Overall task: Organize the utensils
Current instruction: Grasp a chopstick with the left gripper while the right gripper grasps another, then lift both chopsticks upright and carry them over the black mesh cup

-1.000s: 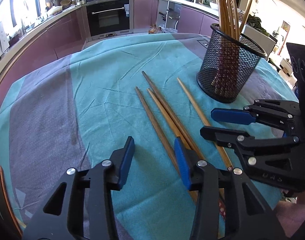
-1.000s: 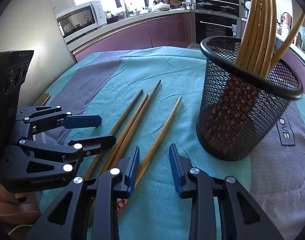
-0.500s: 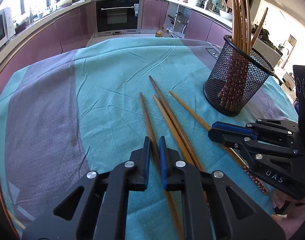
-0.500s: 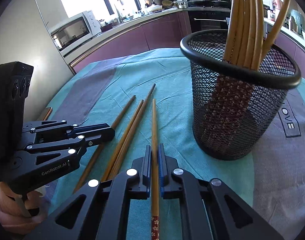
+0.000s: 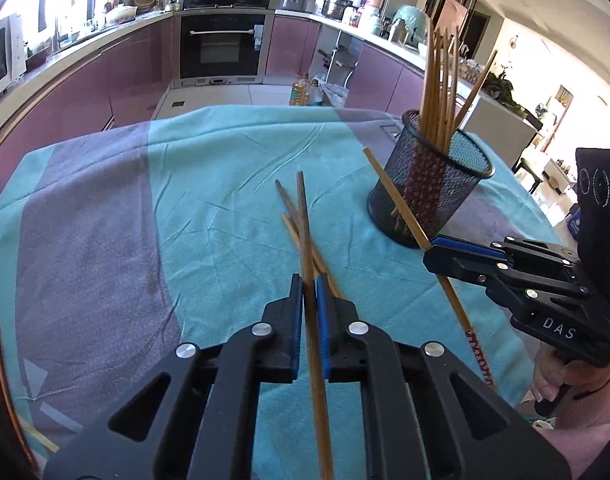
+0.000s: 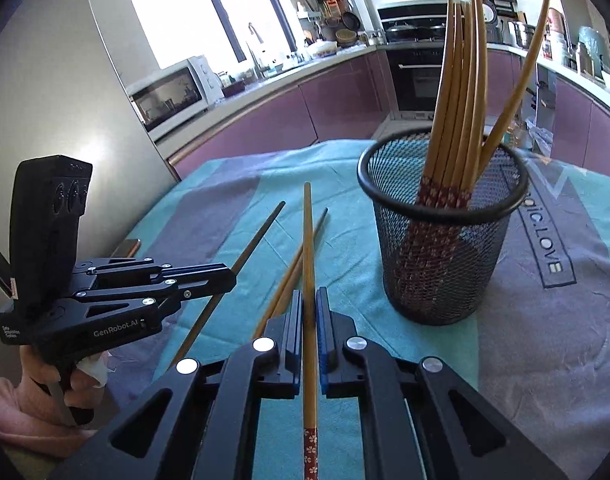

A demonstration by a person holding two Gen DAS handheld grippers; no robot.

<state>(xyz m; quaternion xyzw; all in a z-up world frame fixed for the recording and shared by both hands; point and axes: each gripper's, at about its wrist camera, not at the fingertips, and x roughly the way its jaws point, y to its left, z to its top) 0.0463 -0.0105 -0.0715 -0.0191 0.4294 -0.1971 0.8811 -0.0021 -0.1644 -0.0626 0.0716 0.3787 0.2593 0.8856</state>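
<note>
Left wrist view shows the left gripper (image 5: 309, 296) clenched on 1 dark chopstick (image 5: 303, 216), its fingers (image 5: 295, 320) nearly touching with only the stick between them; the stick's far tip is clear of the teal cloth on the table (image 5: 209, 184). To its right, the right gripper (image 5: 435, 250) grasps 1 lighter chopstick (image 5: 389, 188), tilted with its far tip raised toward the mesh holder (image 5: 457, 208). In the right wrist view the same lighter chopstick (image 6: 307, 220) runs straight out between closed fingers (image 6: 325, 320), patterned red end near the camera. 2 loose chopsticks (image 5: 291, 210) lie crossed on the cloth near the middle, beneath the held dark one. The holder stands on the far right and already has a bundle of upright chopsticks (image 6: 453, 112). The step in hand looks like carrying each held stick to the holder. To do it well, raise each tip above the rim, bring 1 stick in at a time so the grippers do not collide, aim for the open gap beside the bundle, and only release once the stick stands well inside the mesh.
</note>
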